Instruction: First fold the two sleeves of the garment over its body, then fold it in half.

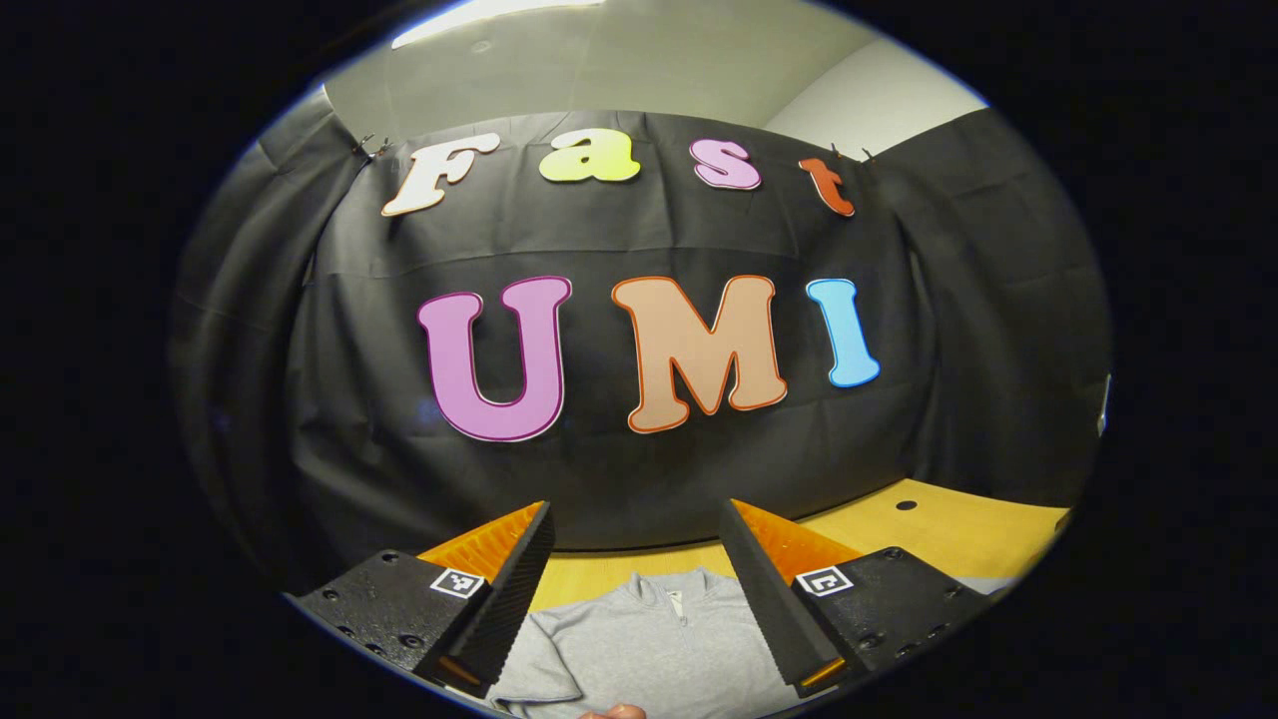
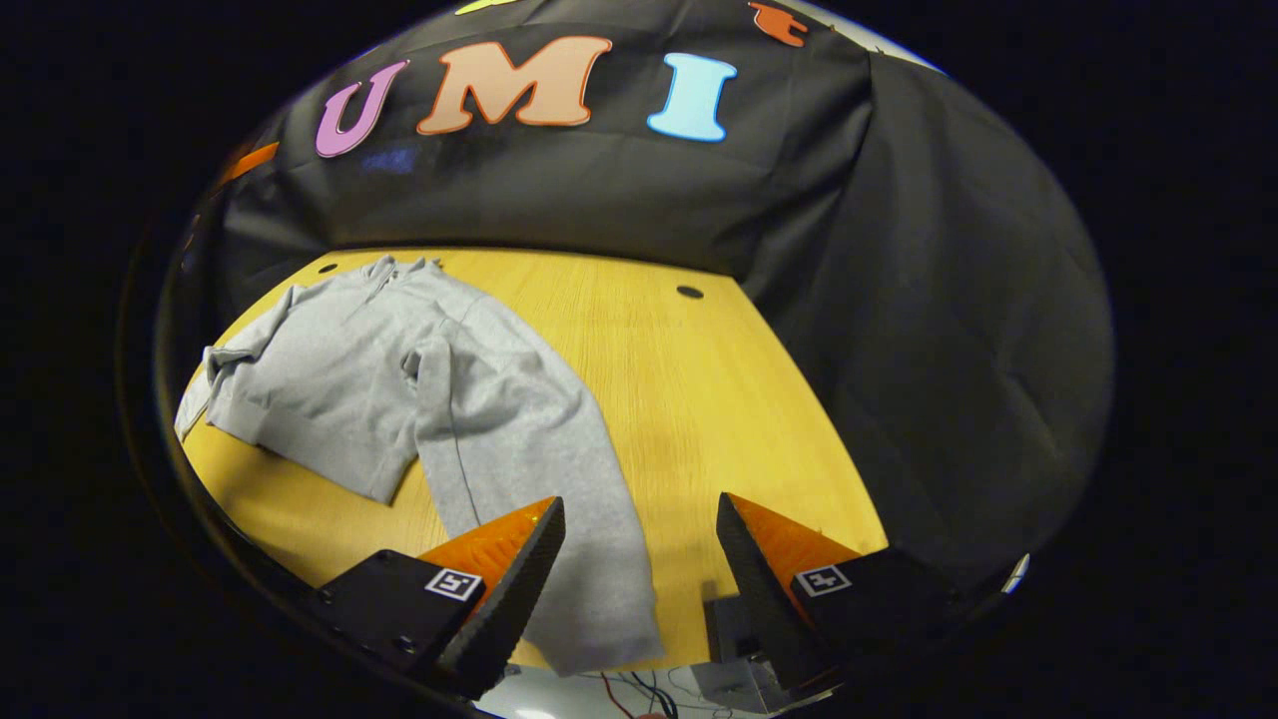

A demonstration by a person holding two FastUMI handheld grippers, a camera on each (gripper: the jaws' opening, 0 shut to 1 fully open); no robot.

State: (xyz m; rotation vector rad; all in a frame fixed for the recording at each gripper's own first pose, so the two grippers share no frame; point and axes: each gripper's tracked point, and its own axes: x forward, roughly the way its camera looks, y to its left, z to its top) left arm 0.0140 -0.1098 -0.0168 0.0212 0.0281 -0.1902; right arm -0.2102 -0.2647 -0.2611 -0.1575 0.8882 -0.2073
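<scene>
A grey zip-neck sweatshirt (image 2: 399,369) lies flat on the yellow wooden table (image 2: 699,399). One long sleeve (image 2: 539,479) stretches toward the near table edge, and its cuff lies between and just past the fingers of my right gripper (image 2: 639,519), which stands open above it. The other sleeve is bunched at the far left side. In the left gripper view the collar and zip (image 1: 674,599) of the sweatshirt (image 1: 639,649) show low down, below my left gripper (image 1: 634,524), which is open and held high with nothing between its fingers.
The black cloth wall closes the table at the back and right. Two small dark holes (image 2: 689,292) sit in the tabletop near the far edge. Loose wires (image 2: 639,689) lie below the near table edge. A fingertip (image 1: 614,711) shows at the bottom of the left gripper view.
</scene>
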